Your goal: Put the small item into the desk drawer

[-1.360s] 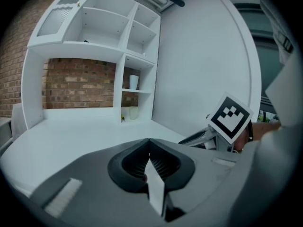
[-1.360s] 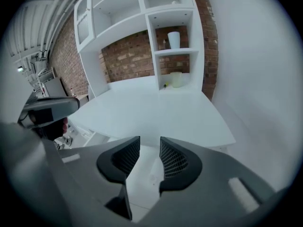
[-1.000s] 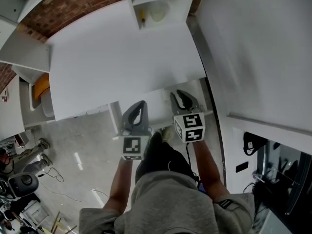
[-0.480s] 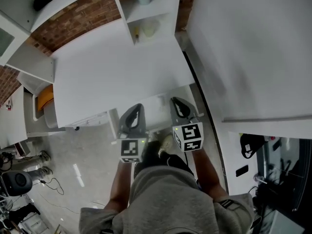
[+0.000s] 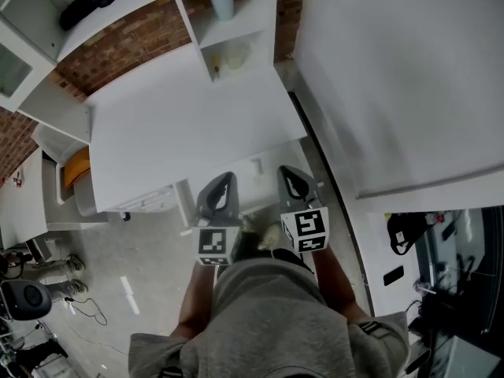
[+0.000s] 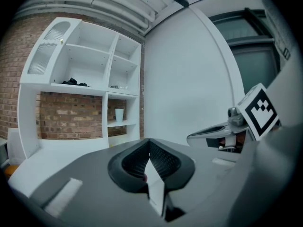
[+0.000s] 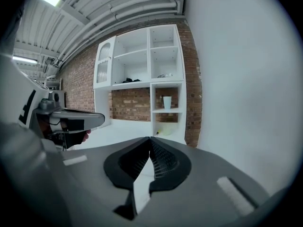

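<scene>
Nearest, the left gripper [image 6: 149, 142] and right gripper [image 7: 150, 139] are both clenched on nothing, the right's jaws having just been closing. Only the head view shows the desk [image 5: 181, 116] drawer [image 5: 150, 202], seemingly closed; the small item is unseen. Beyond, a shelf cubby [image 5: 260, 6] holds a cup [image 5: 222, 5].
</scene>
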`<state>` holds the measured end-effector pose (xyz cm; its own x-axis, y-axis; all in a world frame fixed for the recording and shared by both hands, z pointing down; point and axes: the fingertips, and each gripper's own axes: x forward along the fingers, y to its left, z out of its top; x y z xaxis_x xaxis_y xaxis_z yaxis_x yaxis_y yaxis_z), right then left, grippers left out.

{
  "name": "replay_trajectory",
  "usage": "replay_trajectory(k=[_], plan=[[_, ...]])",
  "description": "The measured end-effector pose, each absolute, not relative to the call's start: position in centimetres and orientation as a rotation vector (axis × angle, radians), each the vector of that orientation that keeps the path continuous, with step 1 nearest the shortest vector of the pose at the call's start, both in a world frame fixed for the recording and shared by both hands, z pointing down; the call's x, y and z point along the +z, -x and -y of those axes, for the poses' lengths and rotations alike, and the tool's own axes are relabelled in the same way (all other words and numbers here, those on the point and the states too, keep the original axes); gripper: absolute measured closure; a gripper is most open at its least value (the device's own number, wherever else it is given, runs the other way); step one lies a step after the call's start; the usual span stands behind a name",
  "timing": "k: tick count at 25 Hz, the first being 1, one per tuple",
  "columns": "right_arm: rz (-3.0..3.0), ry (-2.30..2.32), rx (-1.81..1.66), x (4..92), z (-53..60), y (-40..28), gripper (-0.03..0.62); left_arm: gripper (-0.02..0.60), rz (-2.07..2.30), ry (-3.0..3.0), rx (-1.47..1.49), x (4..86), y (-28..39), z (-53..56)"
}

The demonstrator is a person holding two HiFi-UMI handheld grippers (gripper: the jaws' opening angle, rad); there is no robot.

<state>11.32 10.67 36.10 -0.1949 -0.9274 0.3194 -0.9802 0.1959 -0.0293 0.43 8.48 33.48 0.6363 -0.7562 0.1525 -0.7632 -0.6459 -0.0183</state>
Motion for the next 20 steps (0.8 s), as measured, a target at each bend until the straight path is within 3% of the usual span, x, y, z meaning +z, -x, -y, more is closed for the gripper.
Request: replay_trajectory(k=[20], plan=[[2.237,-1.857,0.328,35.4,-13.5,-11.5,0.591,0.569,1.248,-2.828,0.248,33.0,-0.9,-11.1]])
